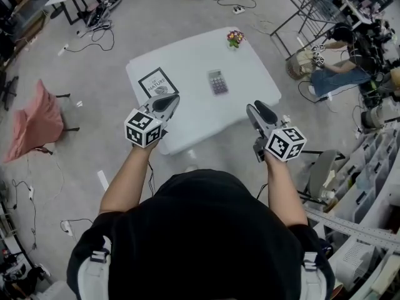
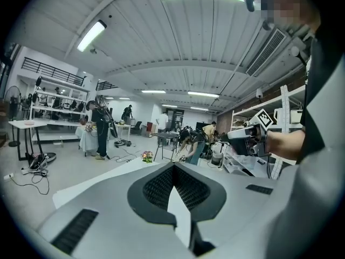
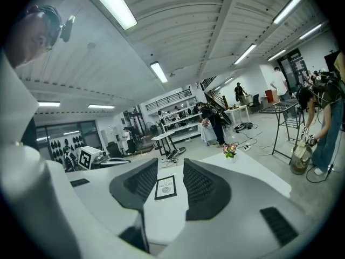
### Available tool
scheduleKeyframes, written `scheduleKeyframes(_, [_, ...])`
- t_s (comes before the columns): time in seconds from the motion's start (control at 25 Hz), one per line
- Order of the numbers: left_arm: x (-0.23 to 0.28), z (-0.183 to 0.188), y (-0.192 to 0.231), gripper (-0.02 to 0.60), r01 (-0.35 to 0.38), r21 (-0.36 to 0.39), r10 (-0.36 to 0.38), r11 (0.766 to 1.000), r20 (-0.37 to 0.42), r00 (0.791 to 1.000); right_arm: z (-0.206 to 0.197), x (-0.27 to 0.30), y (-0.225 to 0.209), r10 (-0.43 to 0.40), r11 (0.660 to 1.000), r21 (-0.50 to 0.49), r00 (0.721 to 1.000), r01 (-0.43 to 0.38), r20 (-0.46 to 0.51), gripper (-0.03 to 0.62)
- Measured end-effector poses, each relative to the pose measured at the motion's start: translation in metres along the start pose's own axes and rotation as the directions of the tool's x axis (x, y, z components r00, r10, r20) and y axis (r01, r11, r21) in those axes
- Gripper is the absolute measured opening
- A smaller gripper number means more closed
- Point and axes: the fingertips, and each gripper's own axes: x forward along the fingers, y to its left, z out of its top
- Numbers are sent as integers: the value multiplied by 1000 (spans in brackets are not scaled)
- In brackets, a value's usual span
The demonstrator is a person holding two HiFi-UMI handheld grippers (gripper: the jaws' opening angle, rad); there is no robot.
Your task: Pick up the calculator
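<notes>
The calculator (image 1: 217, 82) lies flat, grey with dark keys, near the middle of the white table (image 1: 194, 58), ahead of both grippers. Over the table's near left edge, beside a dark magazine (image 1: 158, 82), my left gripper (image 1: 173, 97) is shut and holds nothing. Off the near right corner my right gripper (image 1: 257, 107) stands open and empty. In the right gripper view the gap between its jaws (image 3: 171, 162) shows the magazine (image 3: 165, 187). No gripper view shows the calculator. In the left gripper view the pads meet at the tip (image 2: 173, 166).
A small pot of flowers (image 1: 235, 39) stands at the table's far edge. A pink-draped chair (image 1: 34, 124) is on the floor to the left. At the right a metal rack (image 1: 312, 11) stands near a bending person (image 1: 340, 67). Cables lie on the floor, and shelving is at the lower right.
</notes>
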Motion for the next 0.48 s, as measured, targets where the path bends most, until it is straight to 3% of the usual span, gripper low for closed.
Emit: scheduleKeyframes(0.48, [-13,-3,14,17,-6,-5,6,1000,2,1000,0,14,16,17,1000,-9,1000,-17,-10,158])
